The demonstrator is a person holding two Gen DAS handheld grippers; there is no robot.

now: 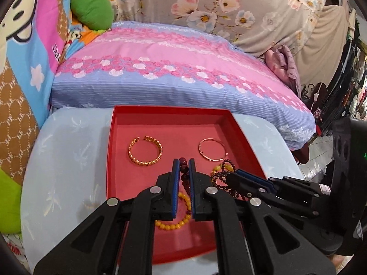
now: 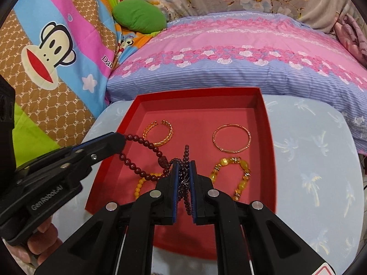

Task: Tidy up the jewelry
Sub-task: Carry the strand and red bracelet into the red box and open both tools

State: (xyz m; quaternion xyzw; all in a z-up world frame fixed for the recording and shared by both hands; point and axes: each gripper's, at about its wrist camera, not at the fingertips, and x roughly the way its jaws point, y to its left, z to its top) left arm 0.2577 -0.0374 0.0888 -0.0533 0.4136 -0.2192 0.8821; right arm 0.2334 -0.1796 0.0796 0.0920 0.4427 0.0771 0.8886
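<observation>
Left tool (image 1: 183, 160) pinching the dark red bead bracelet (image 1: 184, 175), pads pressed on the strand. In the right wrist view that same strand (image 2: 140, 141) runs from the left tool's tip (image 2: 119, 141) out over the left part of the tray to a carved bead. Right tool (image 2: 183, 162) clamped on a bunch of small dark purple beads (image 2: 183, 183), strands squeezed between both pads, a loop sticking up past the tips. The two bead strands meet and look tangled near the right tool's tips.

All inside the red tray (image 2: 267, 126), which sits on the pale blue table (image 2: 321, 160). Yellow bead bracelet (image 2: 142, 184) lies on the tray floor under the red strand, front left. Chunky amber and gold bracelet (image 2: 231, 176) front right, just beside the right tool. Further back: open gold cuff bangle (image 2: 159, 133) on the left, thin rose gold bangle (image 2: 231, 138) on the right, well apart, both flat.

Beyond the tray, pink and lilac floral pillow (image 2: 229, 52), green cushion (image 2: 140, 16), monkey print bedding (image 2: 50, 52).
</observation>
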